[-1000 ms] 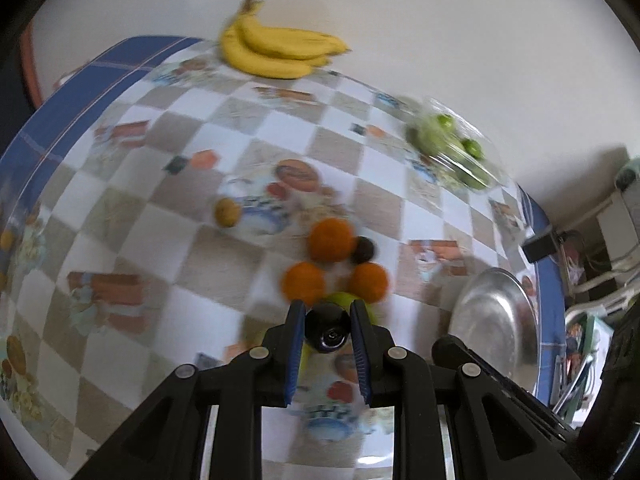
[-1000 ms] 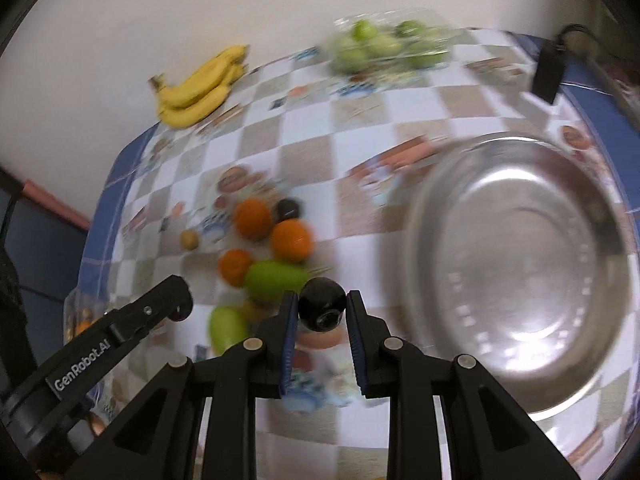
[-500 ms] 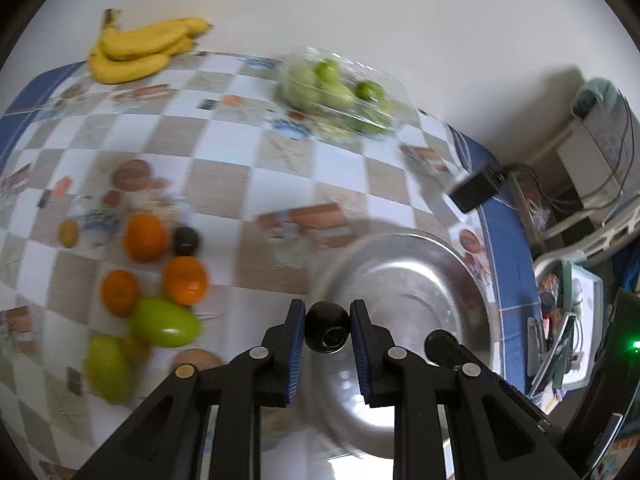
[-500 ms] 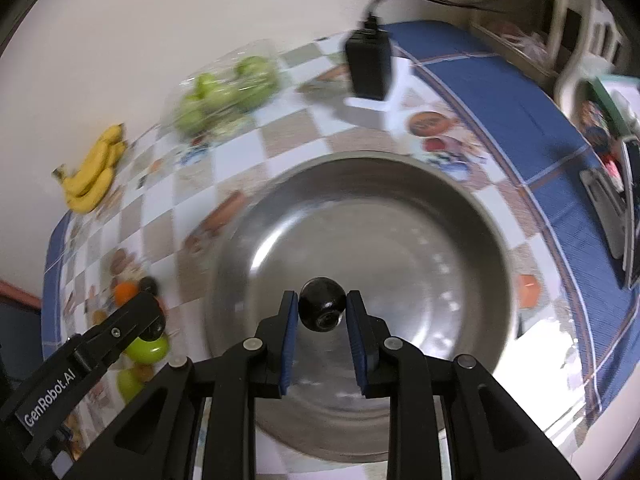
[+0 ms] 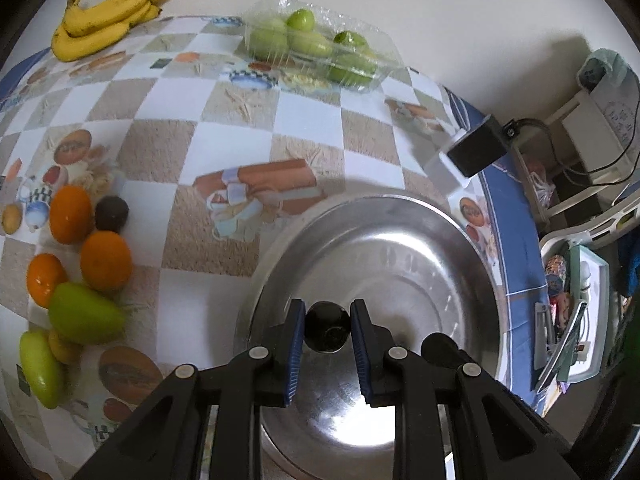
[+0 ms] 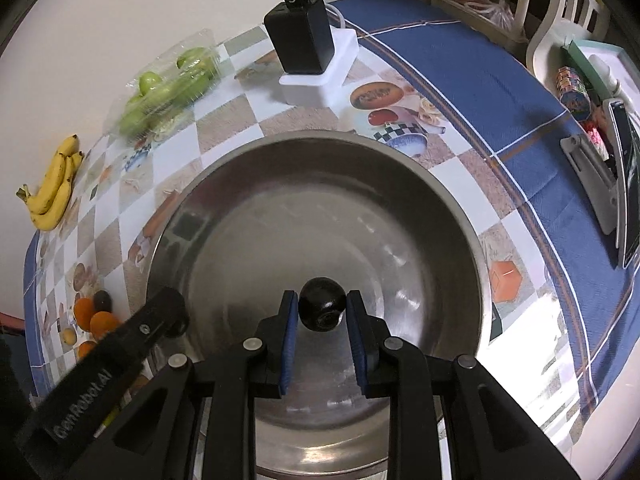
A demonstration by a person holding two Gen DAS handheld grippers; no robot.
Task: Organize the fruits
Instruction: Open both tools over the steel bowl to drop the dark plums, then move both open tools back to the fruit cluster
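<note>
My left gripper (image 5: 328, 310) is shut on a small dark round fruit (image 5: 326, 332) and hangs over the inside of the steel bowl (image 5: 400, 210). In the right wrist view my right gripper (image 6: 322, 299) is shut on a second dark round fruit (image 6: 322, 310) above the same bowl (image 6: 320, 140), whose bottom is bare. The left gripper's black body (image 6: 120, 360) crosses the bowl's left rim. Left of the bowl lie oranges (image 5: 106, 260), green mangoes (image 5: 84, 316) and another dark fruit (image 5: 112, 212).
Bananas (image 5: 104, 20) lie at the far left by the wall, next to a clear plastic box of green fruits (image 5: 316, 44). A black adapter on a white block (image 6: 304, 40) stands just behind the bowl. A chair and clutter (image 6: 580, 80) lie beyond the table's blue right edge.
Both grippers have swung from above the fruit pile to the right, over the steel bowl, and sunk a little. Each stays shut on its dark fruit.
</note>
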